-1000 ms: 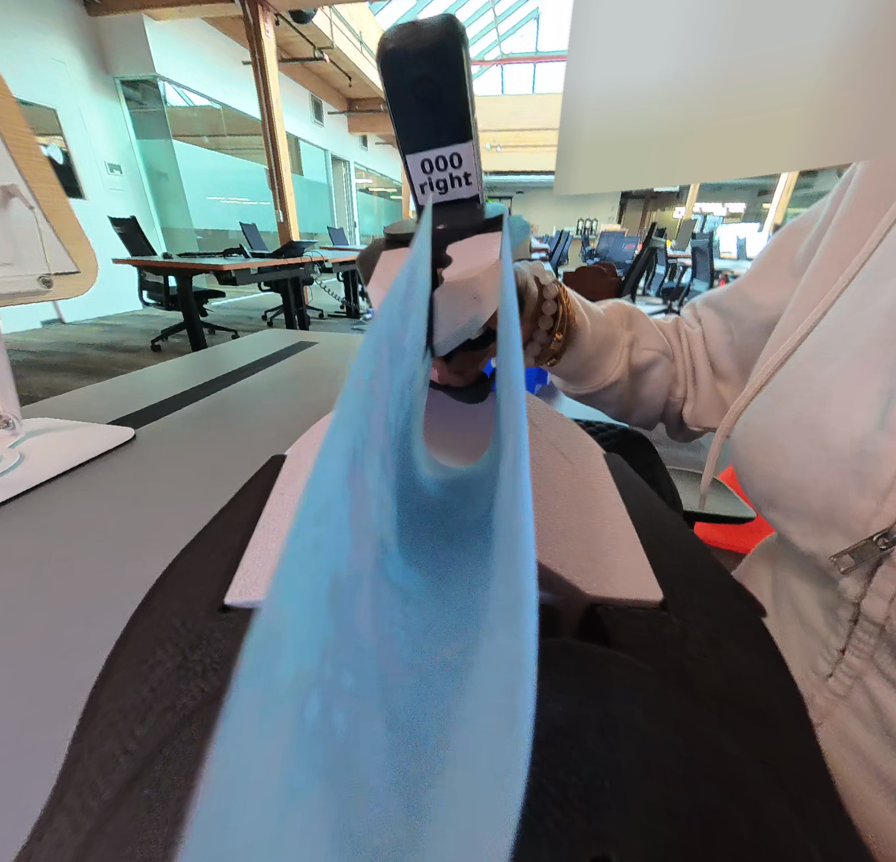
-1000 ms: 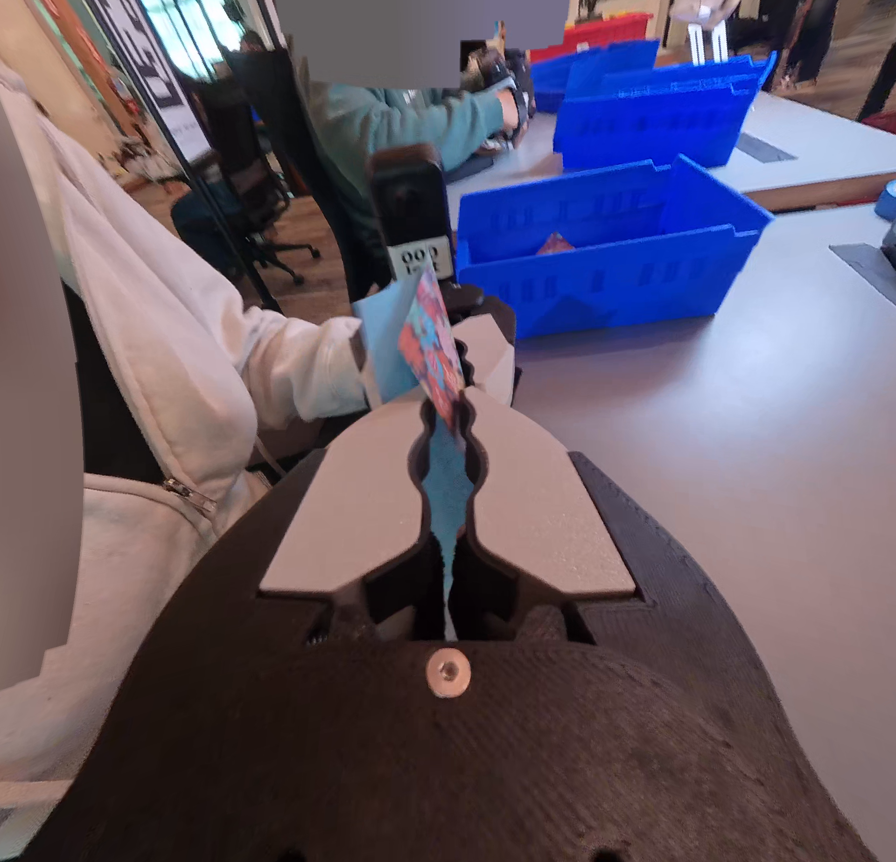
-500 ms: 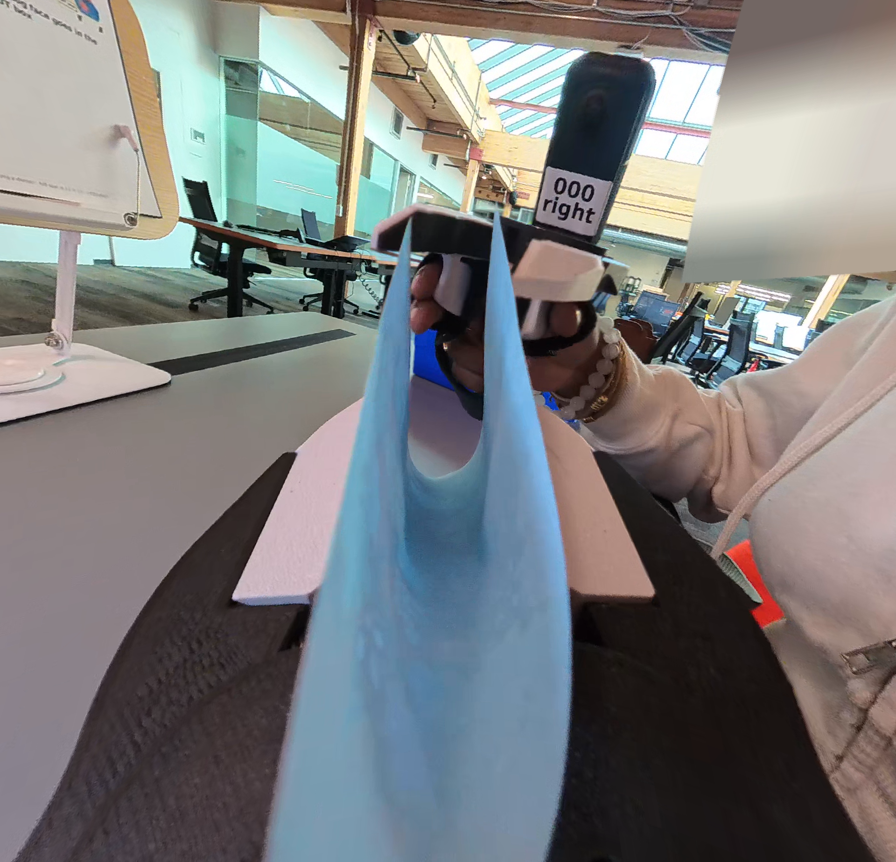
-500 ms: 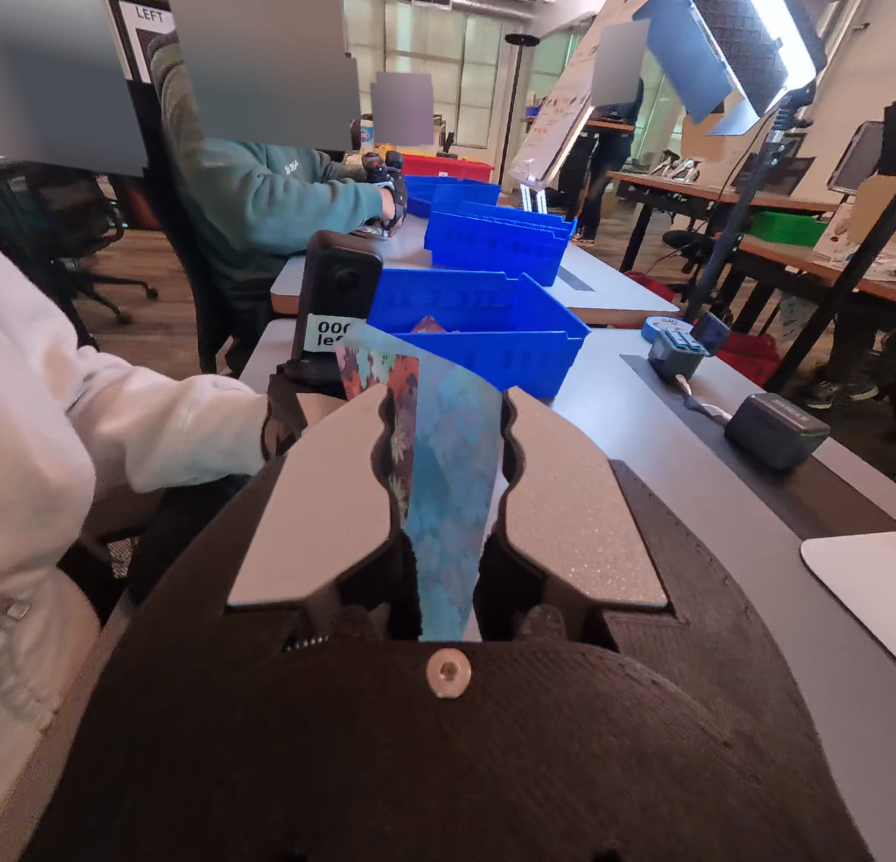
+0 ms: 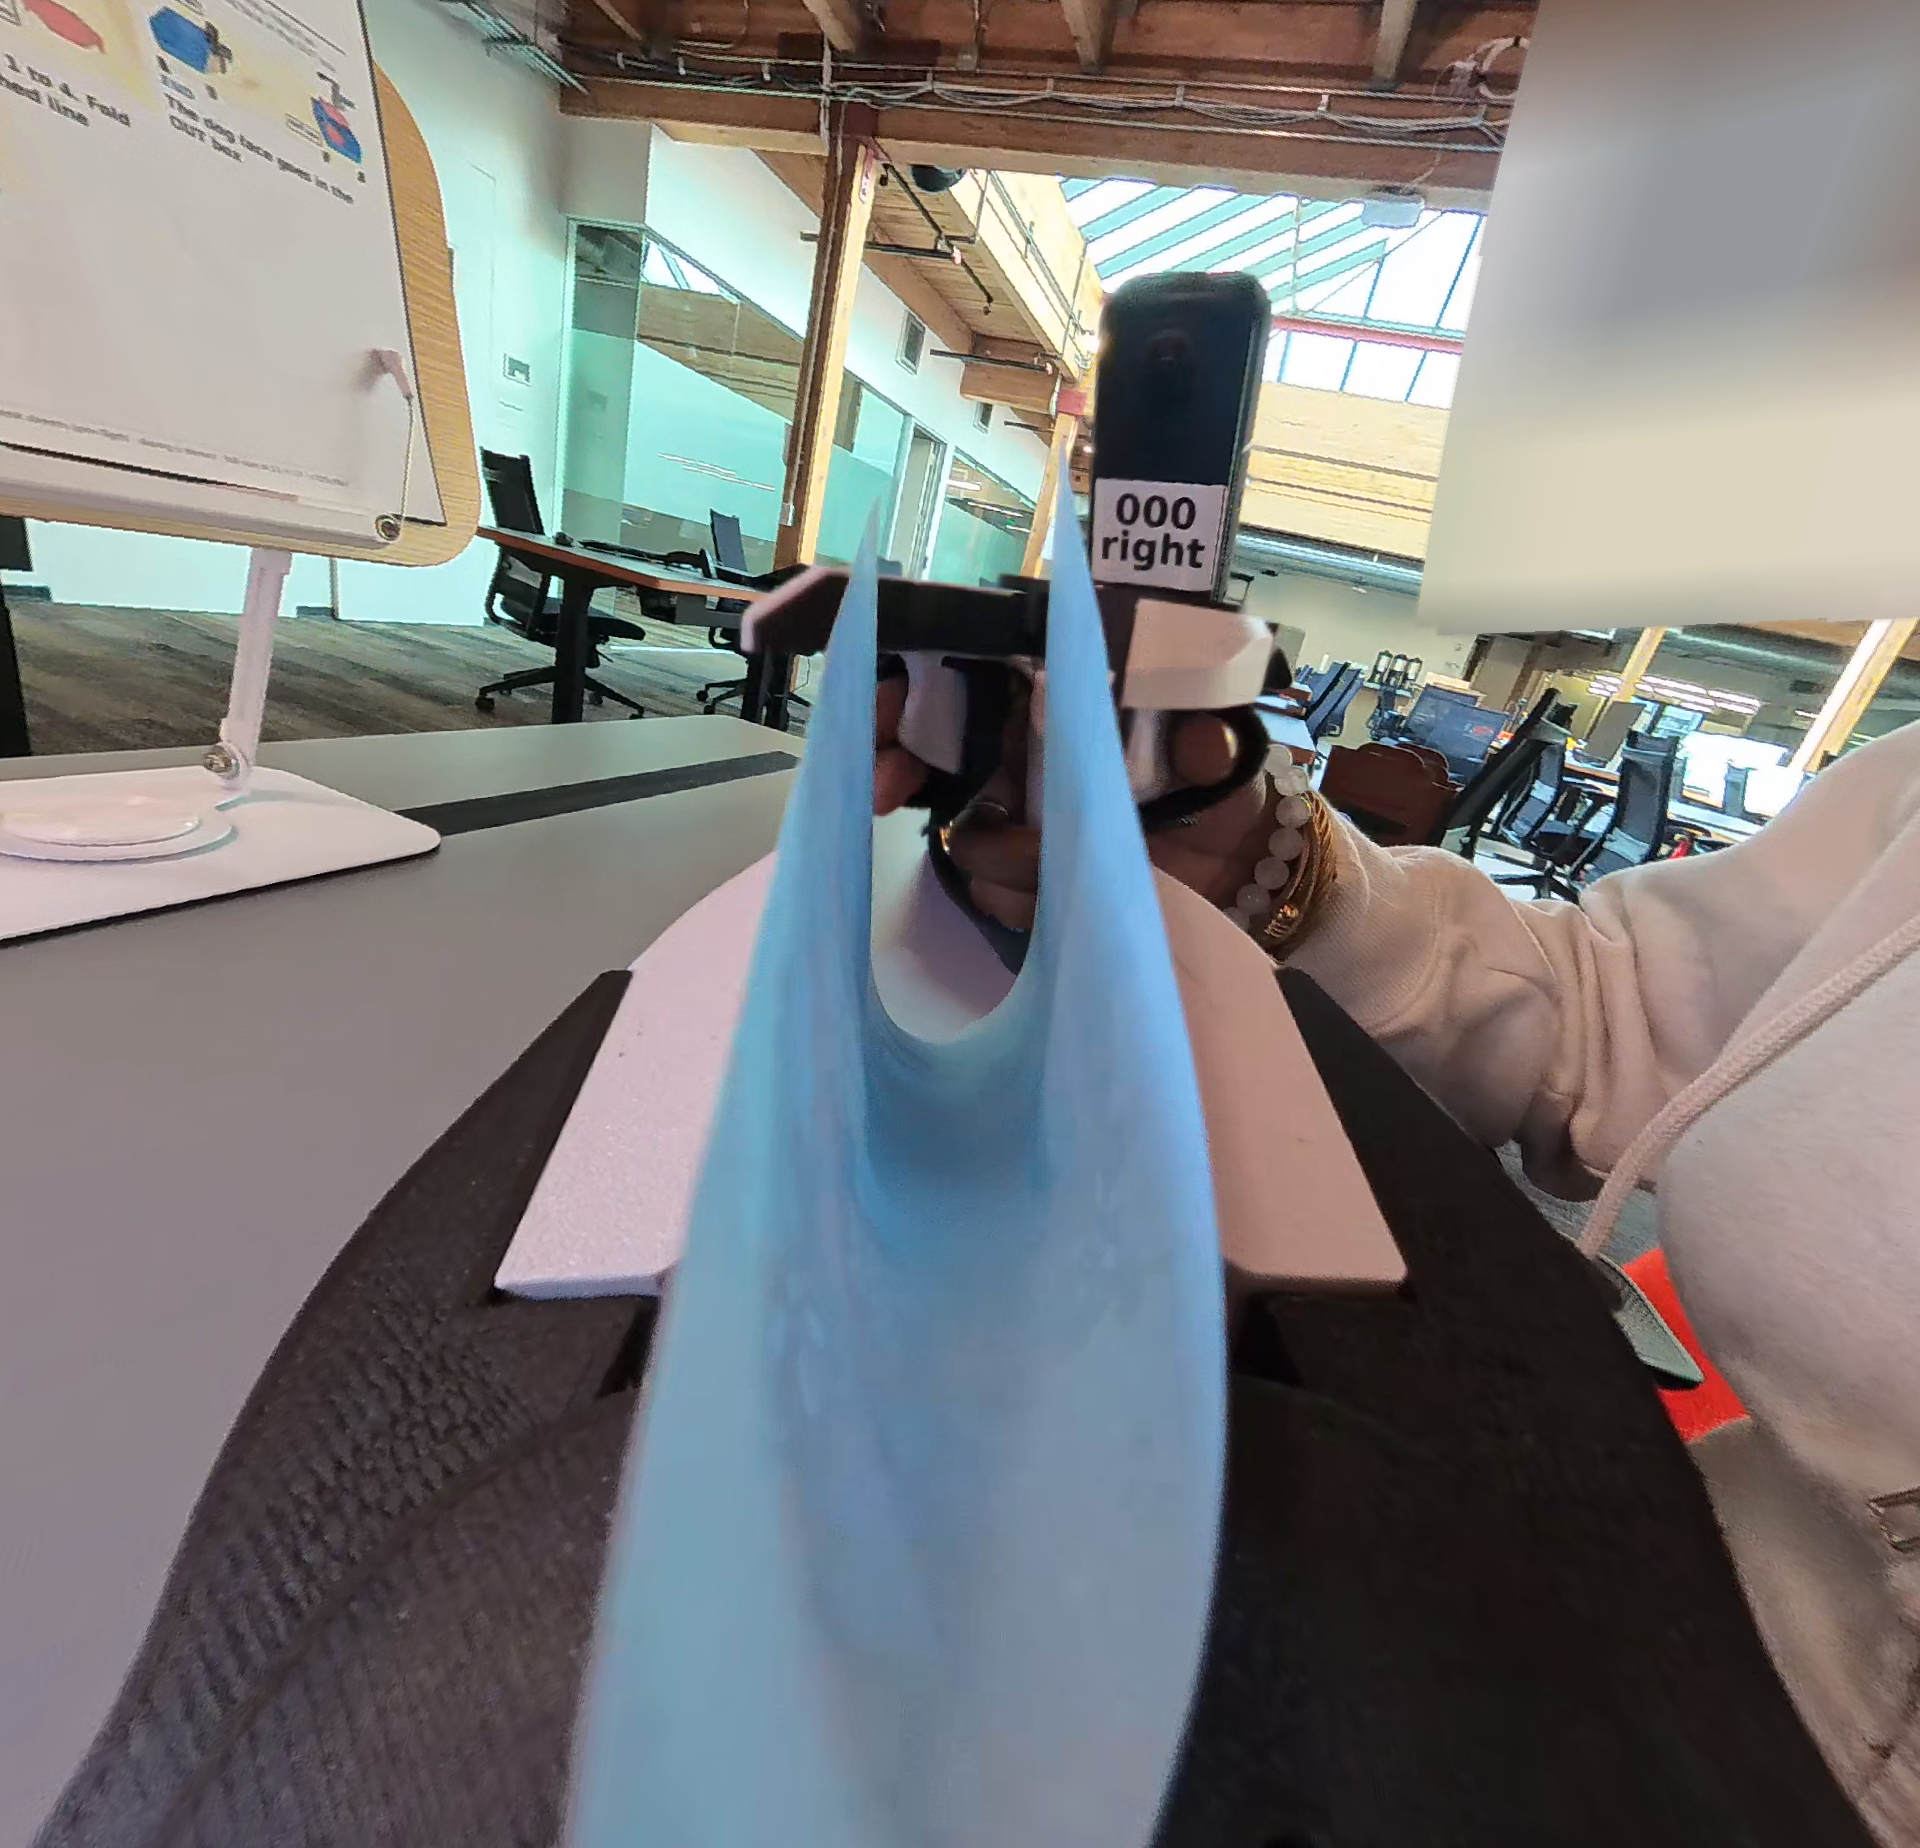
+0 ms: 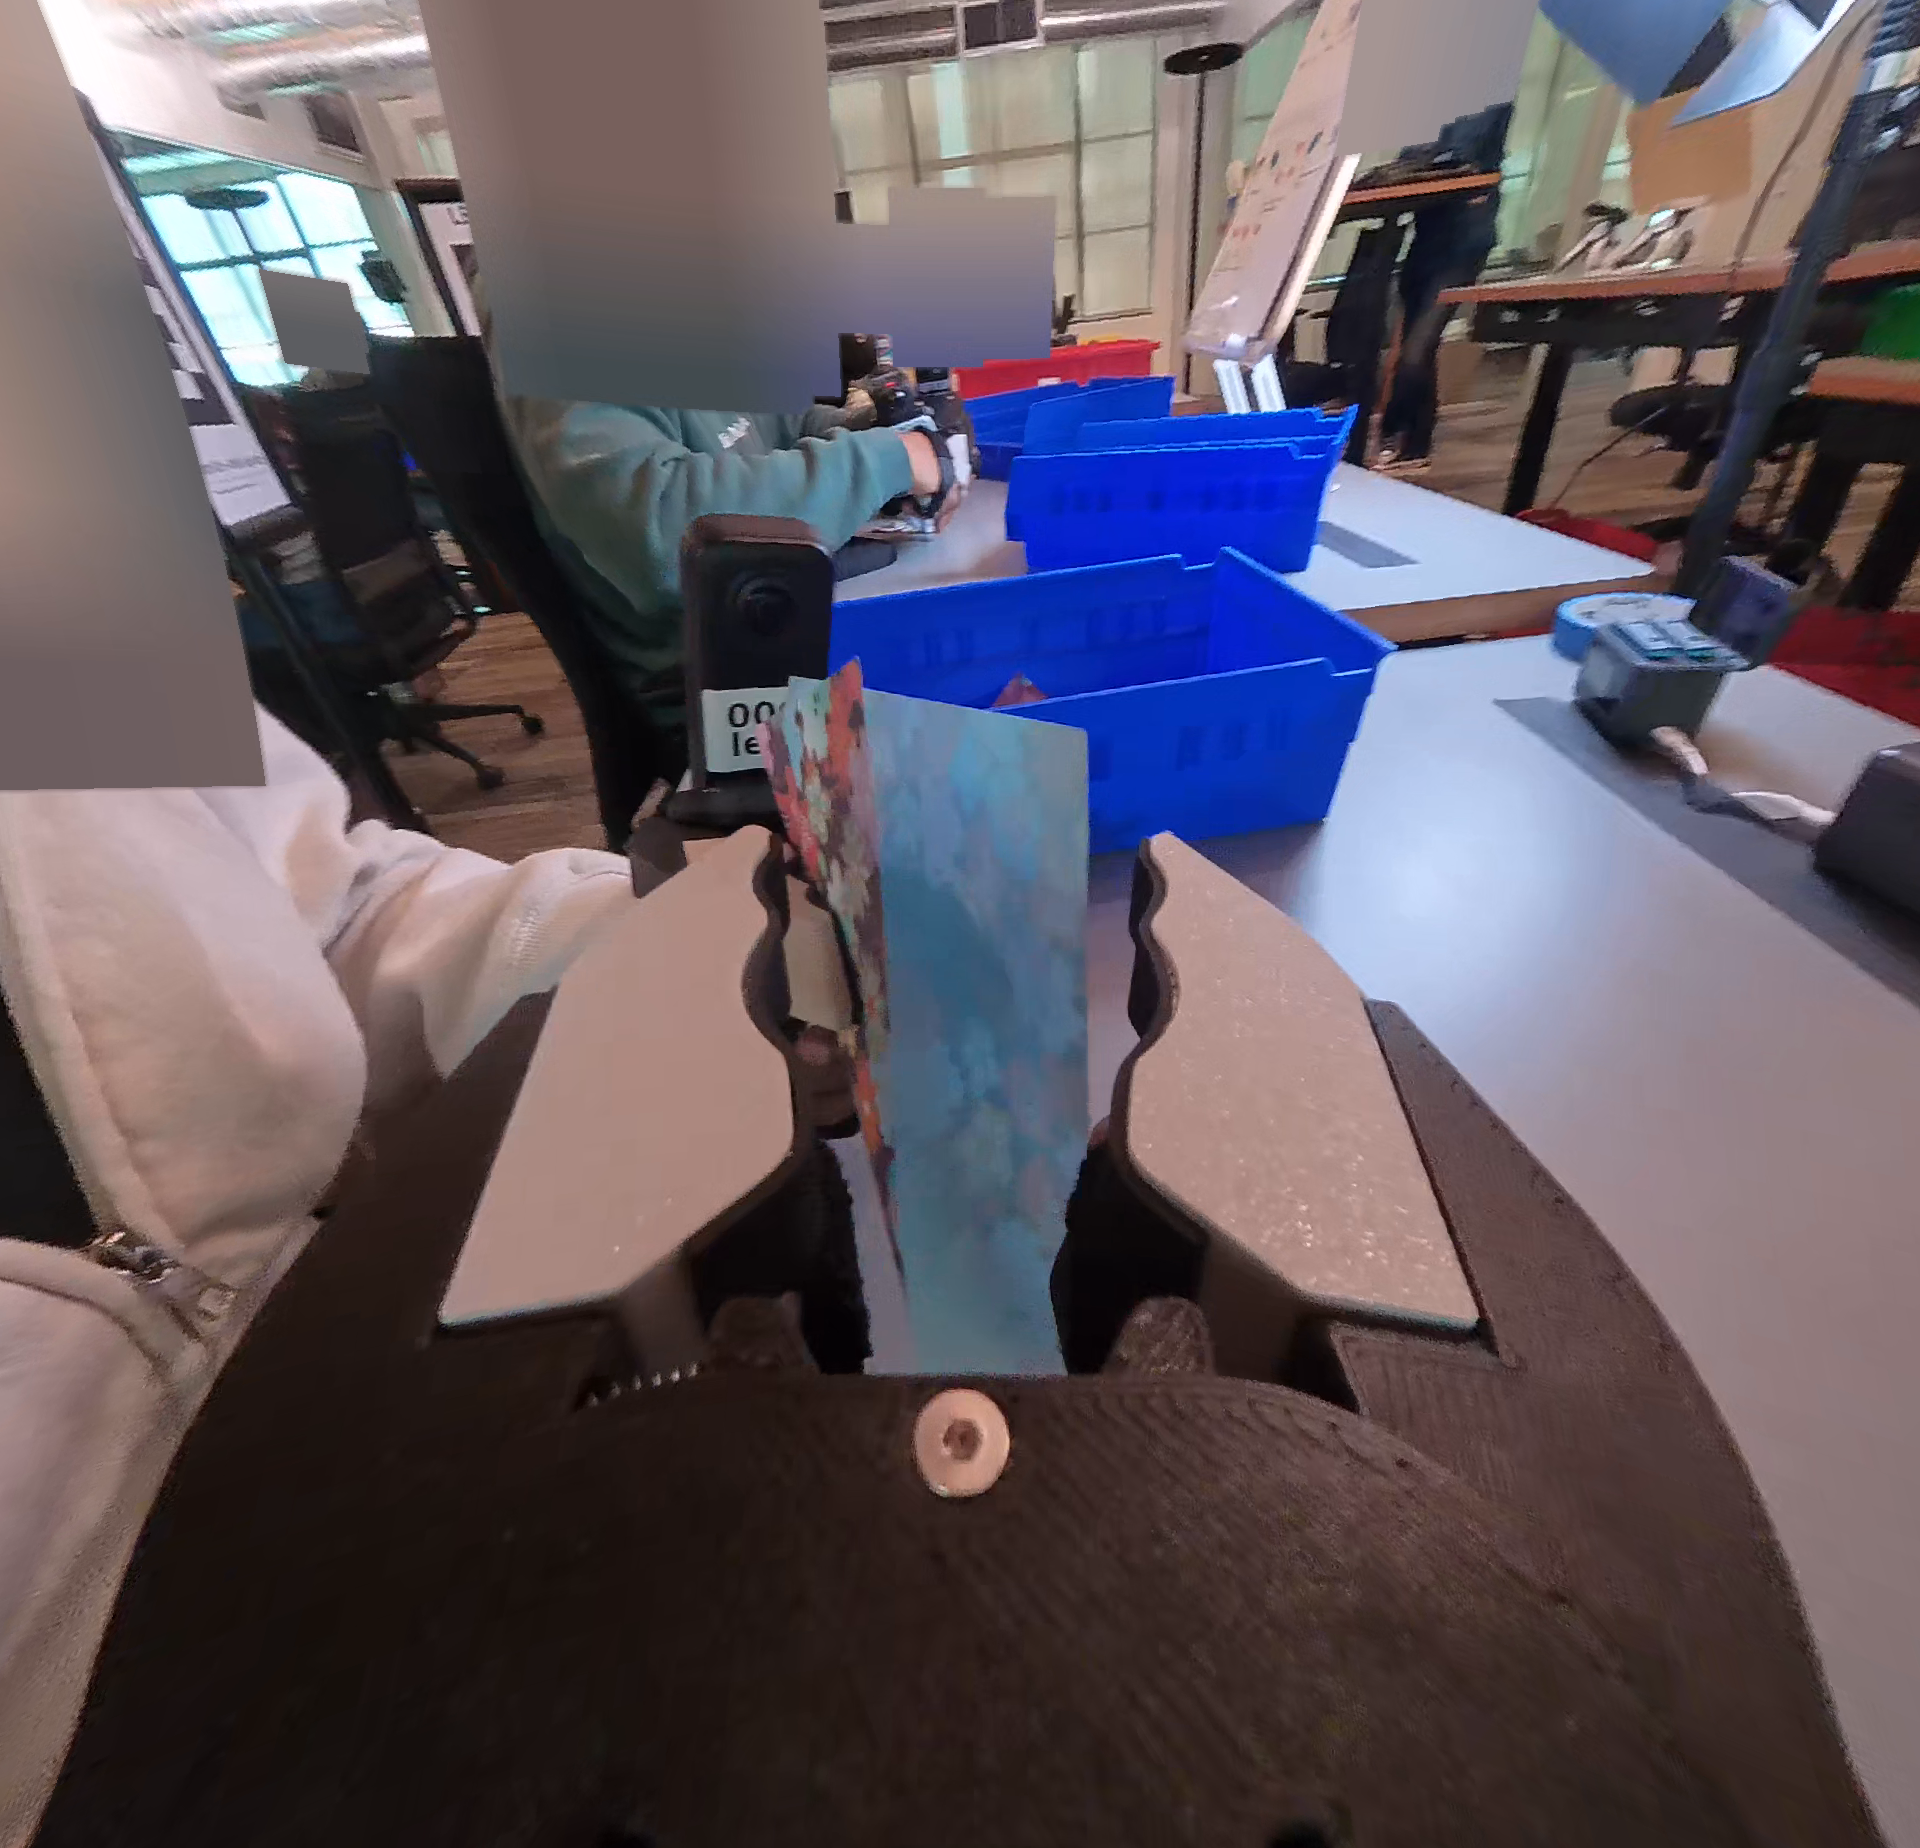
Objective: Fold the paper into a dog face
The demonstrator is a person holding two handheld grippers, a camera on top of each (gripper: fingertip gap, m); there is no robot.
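Note:
The paper (image 5: 914, 1331) is plain light blue on one side and has a flower print on the other. It is bent into a narrow U, off the table. My left gripper (image 5: 956, 894) is shut on the paper, which covers most of its fingers. My right gripper (image 6: 951, 894) is open, and the paper (image 6: 977, 967) stands in the gap between its fingers, free of the pads. In the left wrist view the right gripper (image 5: 987, 635) faces me just beyond the paper's two upper tips, jaws apart. In the right wrist view the paper hides the left gripper's fingers, and only its camera housing (image 6: 756, 645) shows.
The grey table (image 6: 1507, 967) runs below both grippers. A blue bin (image 6: 1195, 718) stands on it beyond the paper, with more bins (image 6: 1174, 489) behind. An instruction board on a white stand (image 5: 187, 240) is at the left. Small devices (image 6: 1652, 676) lie at the right. A person (image 6: 675, 489) works at the neighbouring table. The tips of both grippers are at nearly the same place.
My right gripper has opened from shut on the paper to wide open and let it go. My left gripper keeps its hold. The right gripper has turned from upright to level.

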